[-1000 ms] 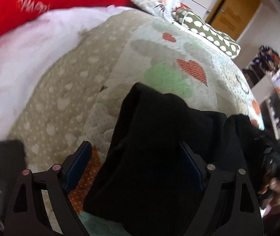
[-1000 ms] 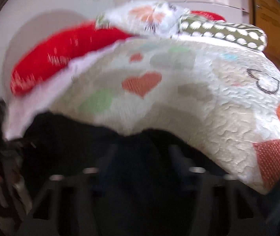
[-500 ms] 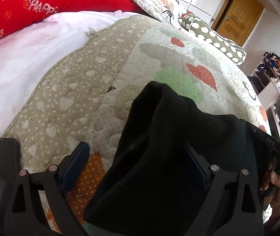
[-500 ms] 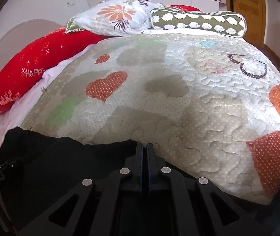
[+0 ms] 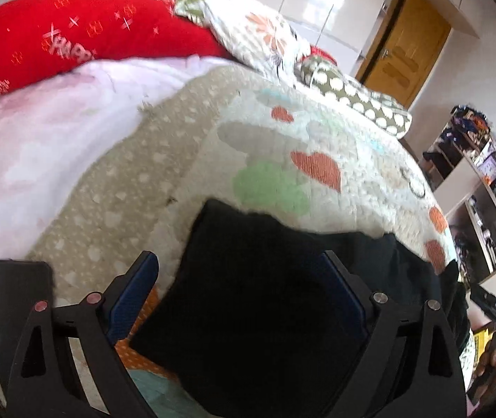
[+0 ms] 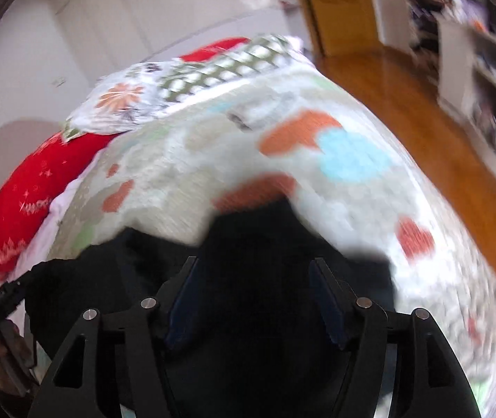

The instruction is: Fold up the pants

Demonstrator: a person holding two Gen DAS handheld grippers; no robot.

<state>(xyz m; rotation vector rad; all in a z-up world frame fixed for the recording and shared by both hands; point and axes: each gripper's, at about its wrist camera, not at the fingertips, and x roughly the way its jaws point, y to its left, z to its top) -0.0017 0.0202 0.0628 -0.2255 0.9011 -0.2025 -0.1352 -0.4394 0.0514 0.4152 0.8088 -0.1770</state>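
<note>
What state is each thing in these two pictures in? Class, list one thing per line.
Black fabric pants: bunched in folds on the quilt.
Heart-patterned quilt: spread over the bed.
Long red pillow: lying along the bed's far edge.
Brown wooden door: shut.
Left tool: wide open, pants between its fingers.
Right tool: jaws opening, above the pants.

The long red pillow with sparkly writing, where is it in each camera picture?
Left wrist view: long red pillow, top left, behind the heart-patterned quilt.
Right wrist view: same pillow, far left edge.
Shared landmark: white floral pillow lying beside it.
</note>
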